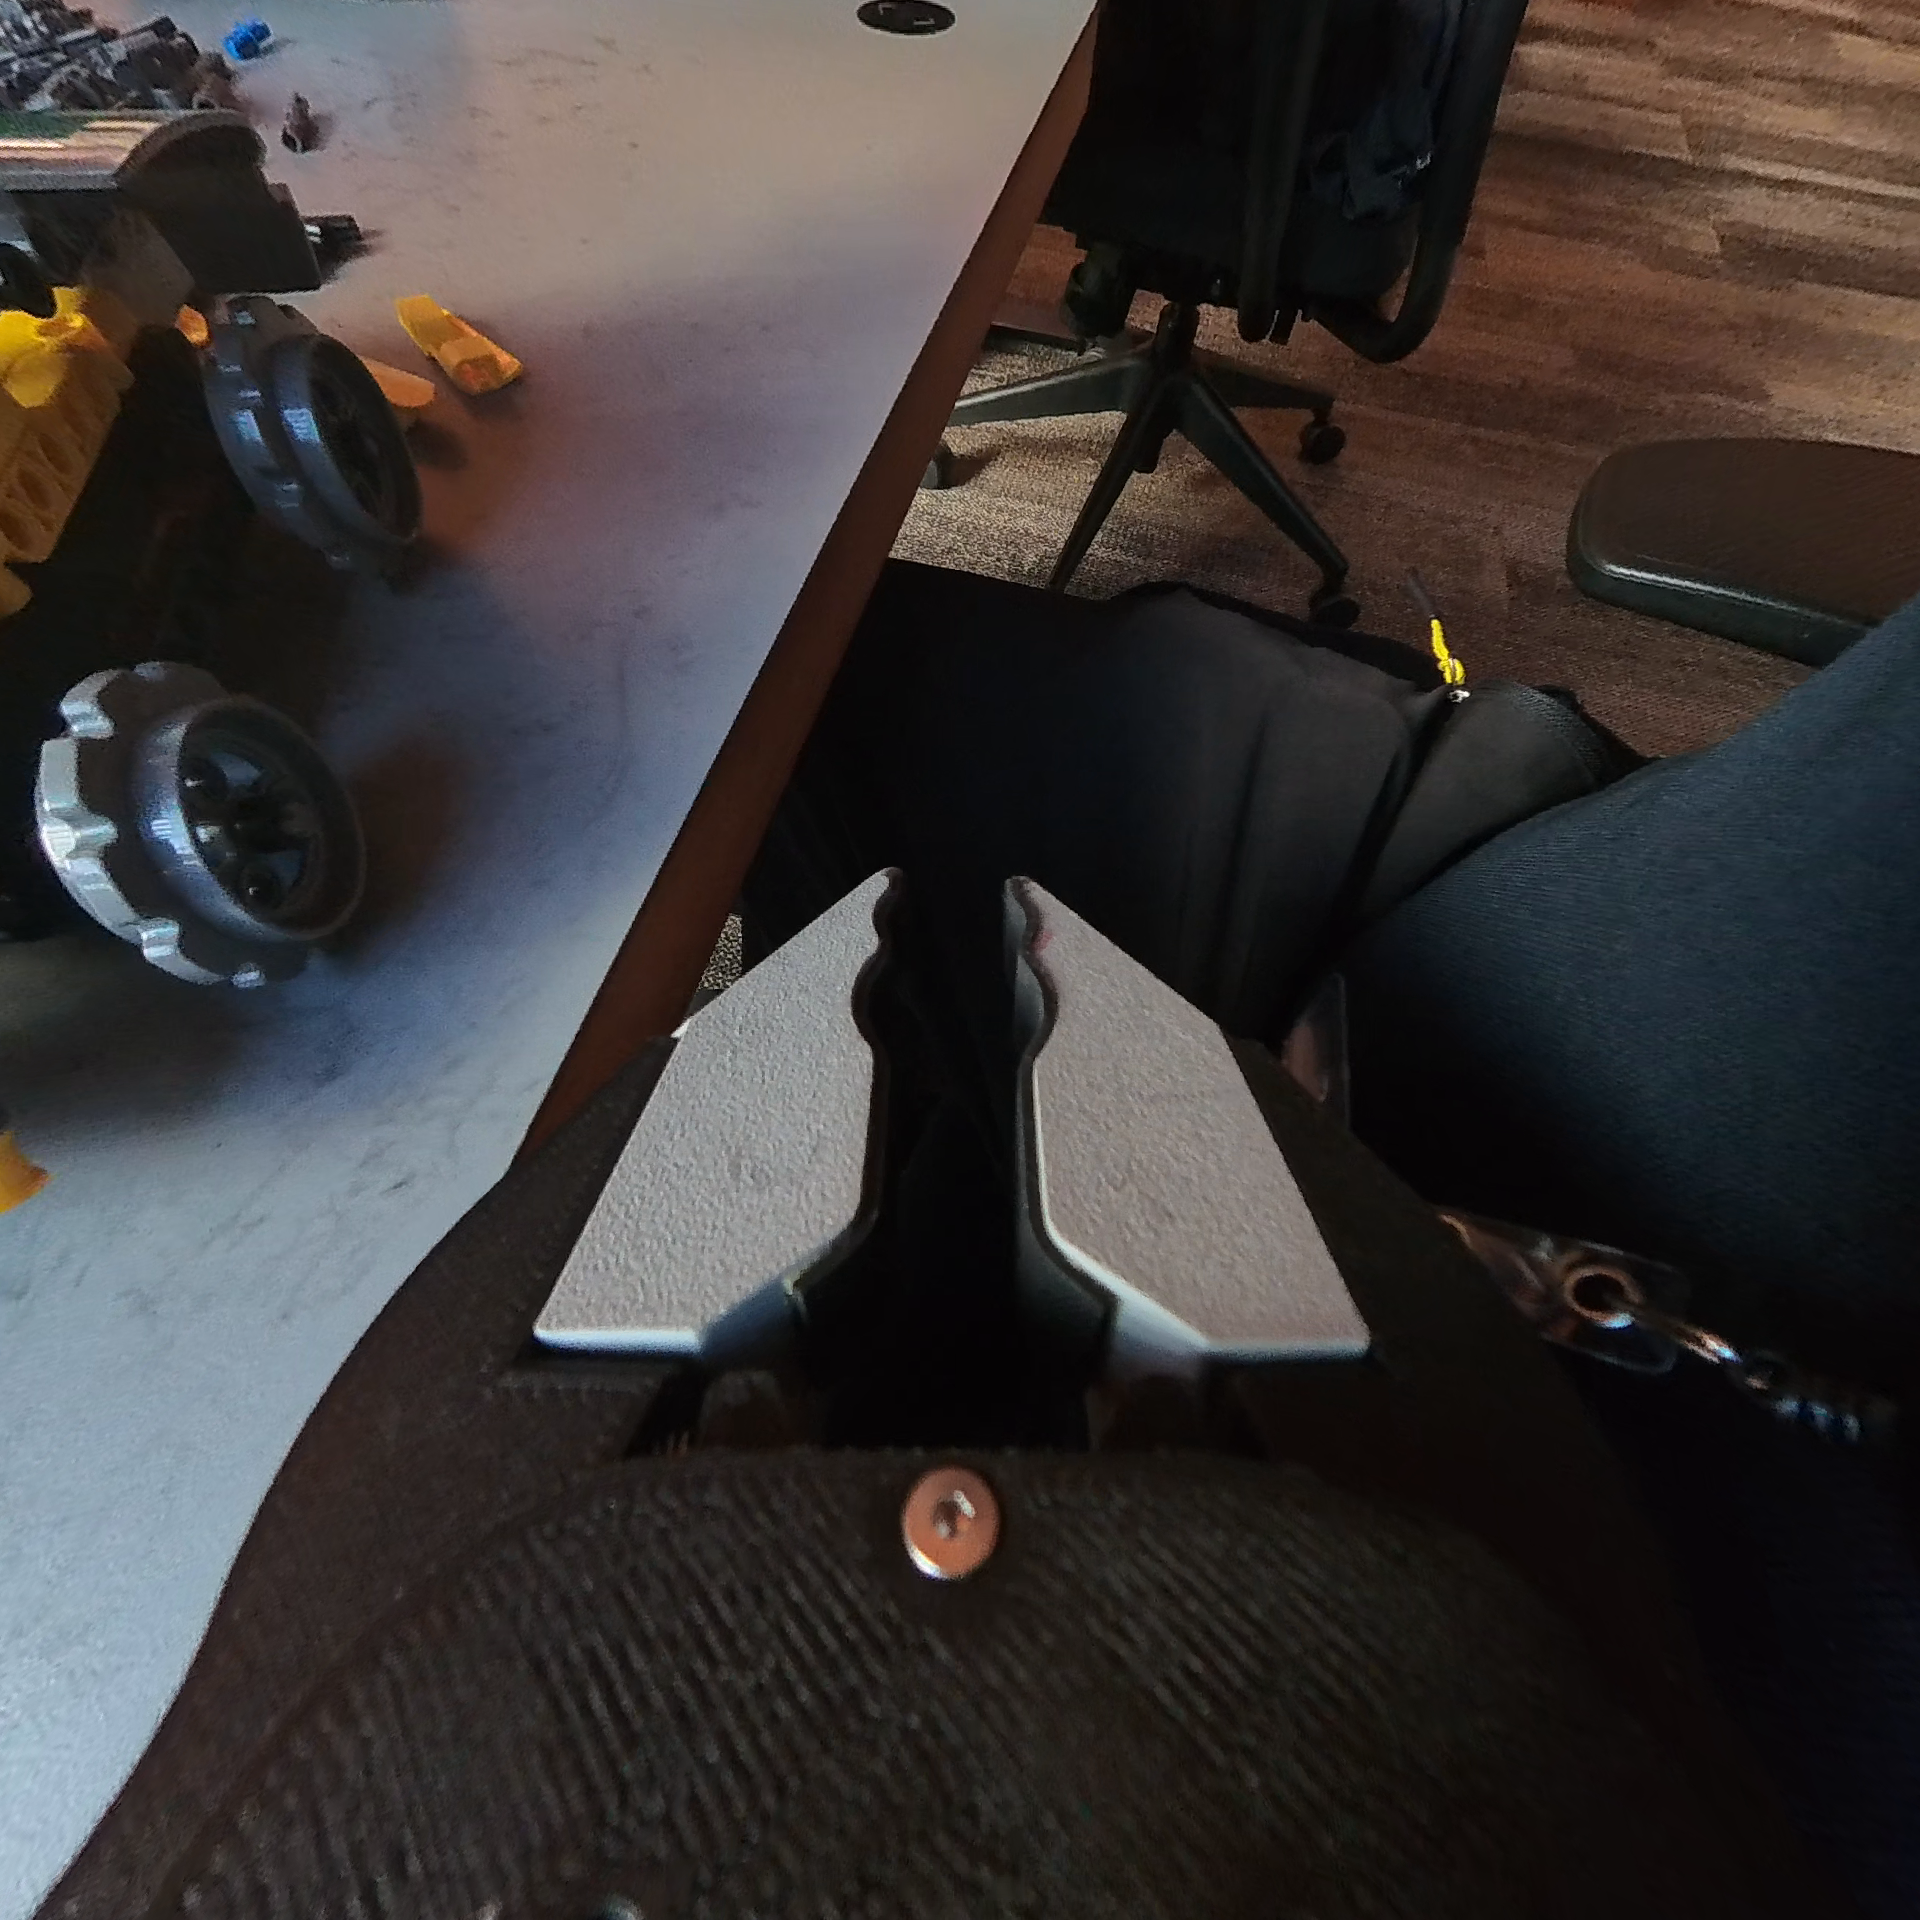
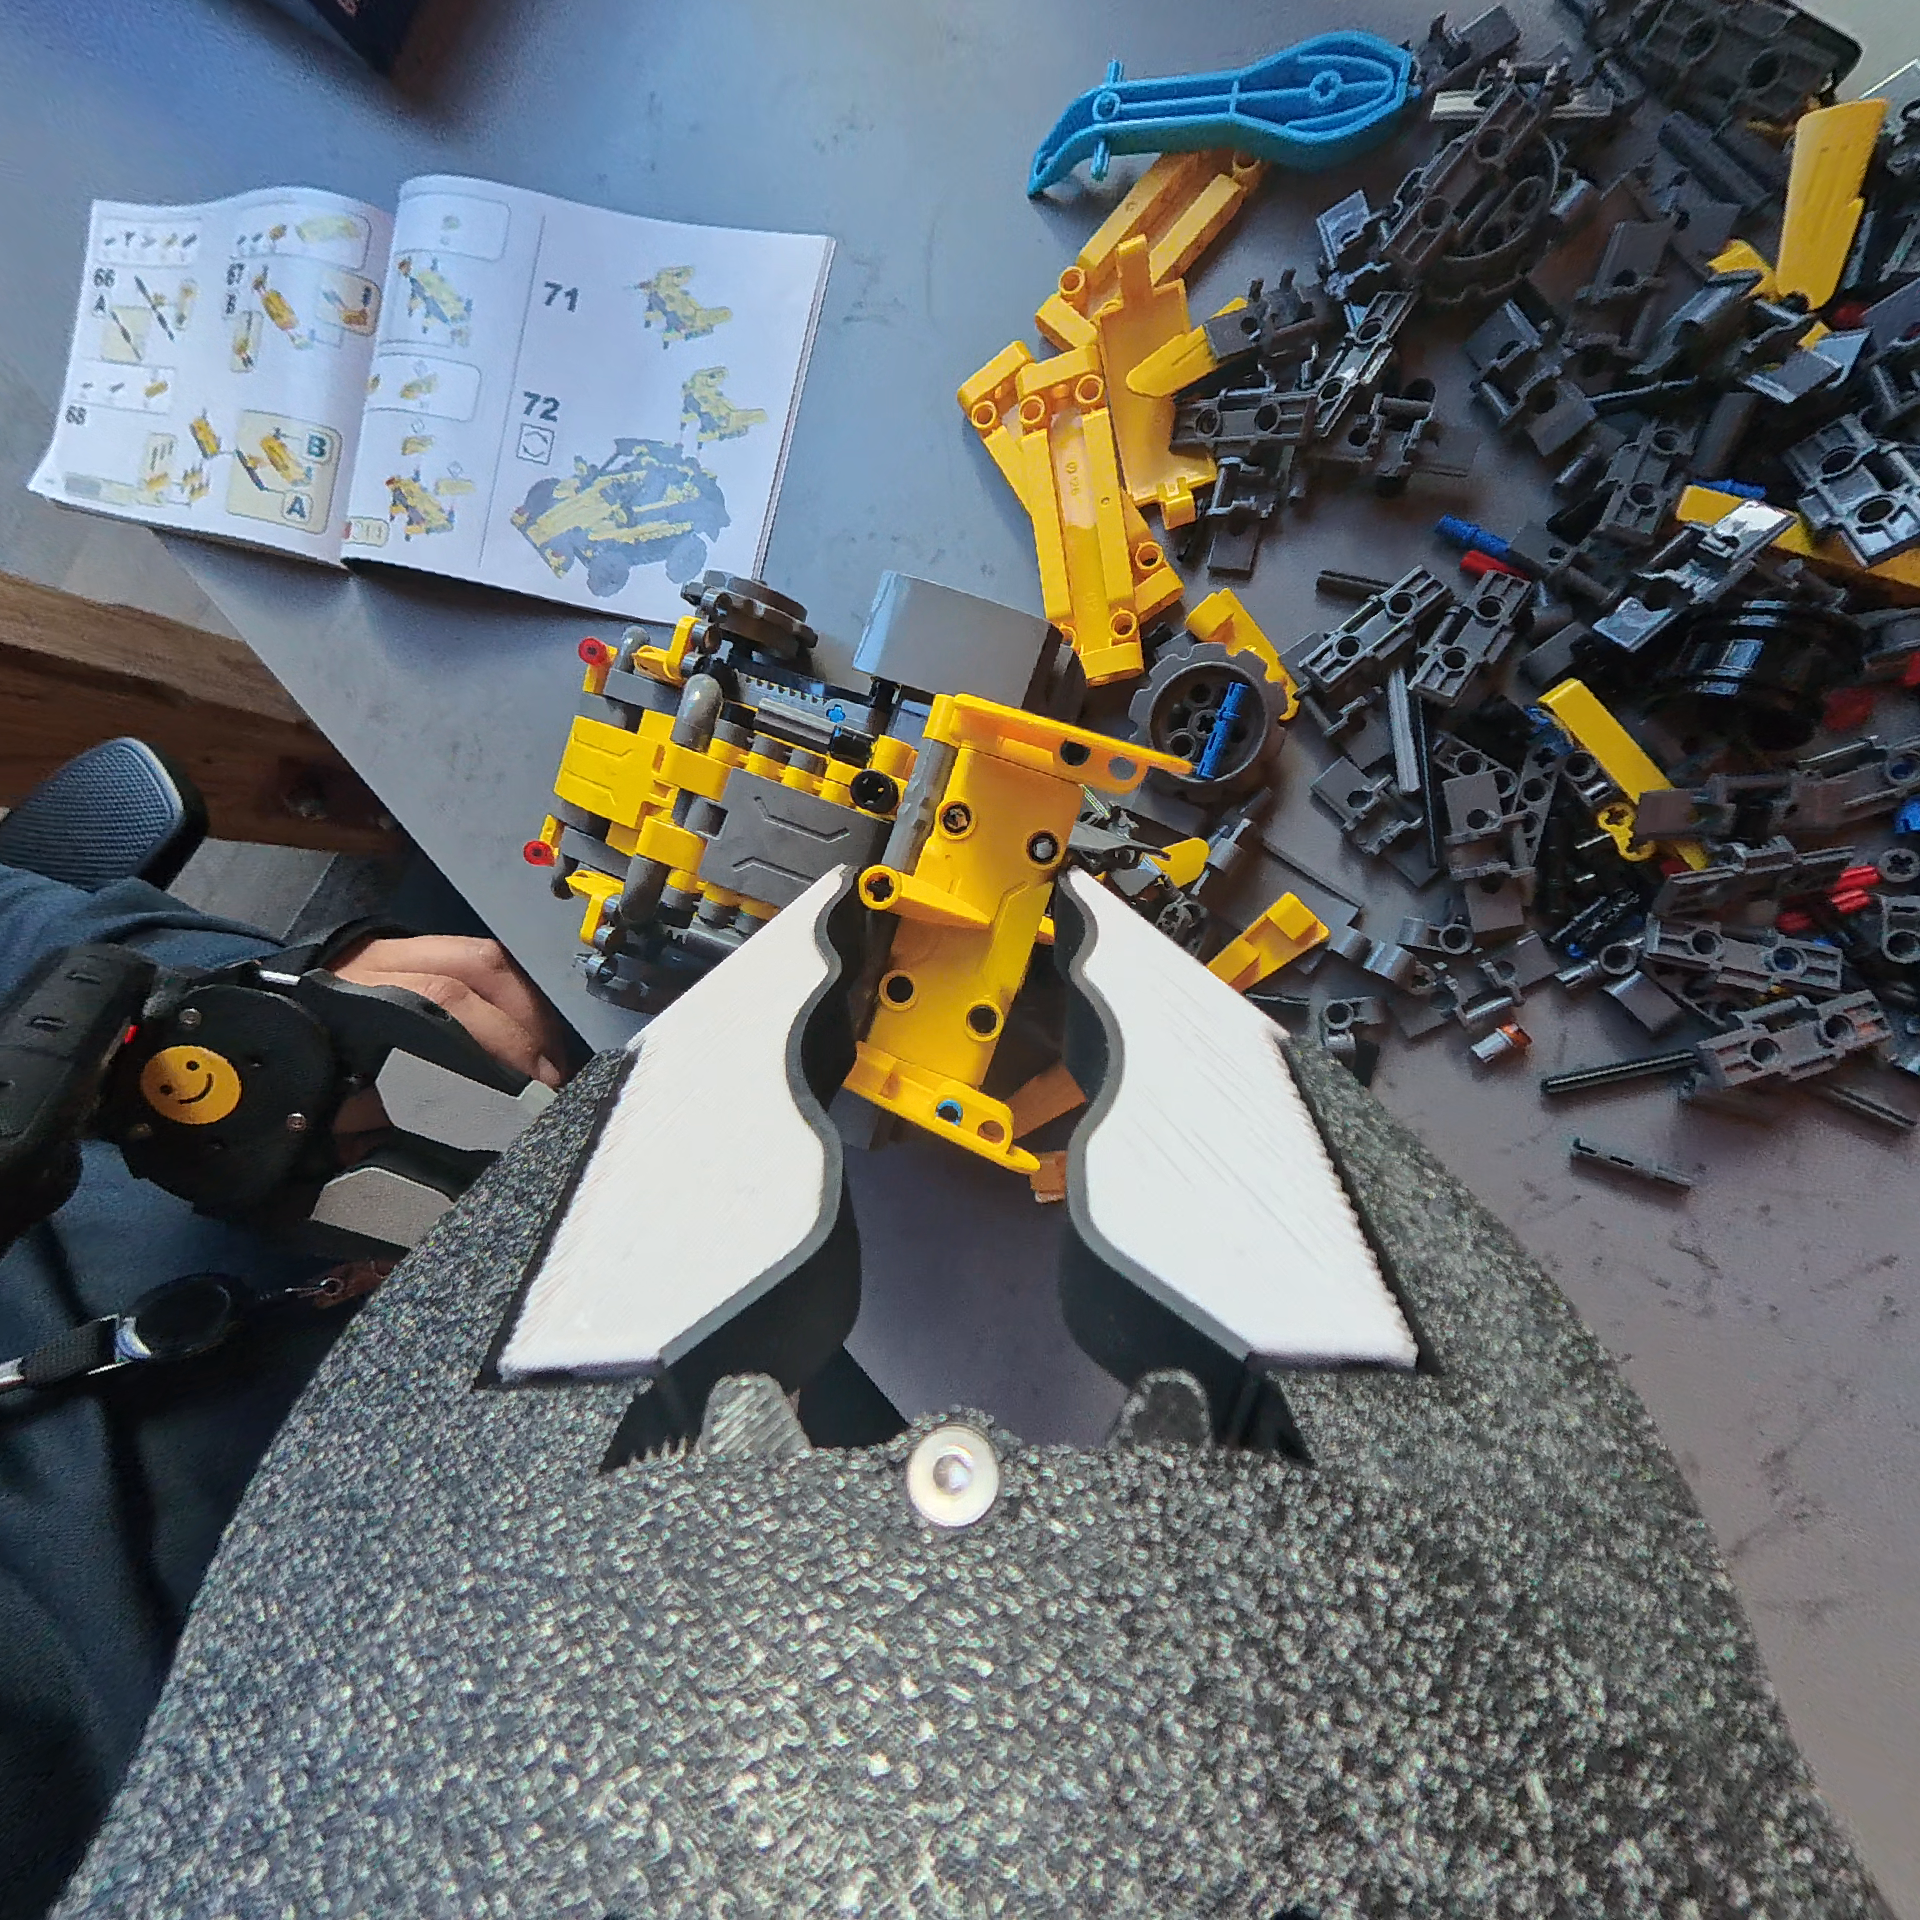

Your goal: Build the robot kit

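Straddling the yellow front section of a half-built brick model [image 2: 831,821], the right hand-held gripper [image 2: 956,920] has its jaws spread wide, one finger on each side of that section. Whether the pads actually touch the plastic cannot be told; a dark gap shows on both sides, so it looks unclamped. The model lies on the grey desk [image 2: 1558,1351], near its edge, with a heap of loose parts [image 2: 1558,520] (dark grey, black, yellow, a few red and blue pins) just to its right and a blue separator tool [image 2: 1226,104] farther off. An open booklet [image 2: 436,374] lies beyond the model.

The left hand-held gripper [image 1: 951,894] is held off the desk, over the person's lap, its jaws nearly closed with a narrow slit between them and nothing in it. In its view two grey wheels [image 1: 197,821] of the model stand at the left and a small yellow piece [image 1: 457,343] lies alone; an office chair [image 1: 1247,208] stands on the floor.

A good grip here, in my judgement, would close on the flat yellow sides rather than on protruding pins, gently, since pressed-together bricks can pop apart.

The booklet carries printed step numbers and diagrams; no brand is legible. A yellow smiley sticker [image 2: 190,1084] sits on the left device.
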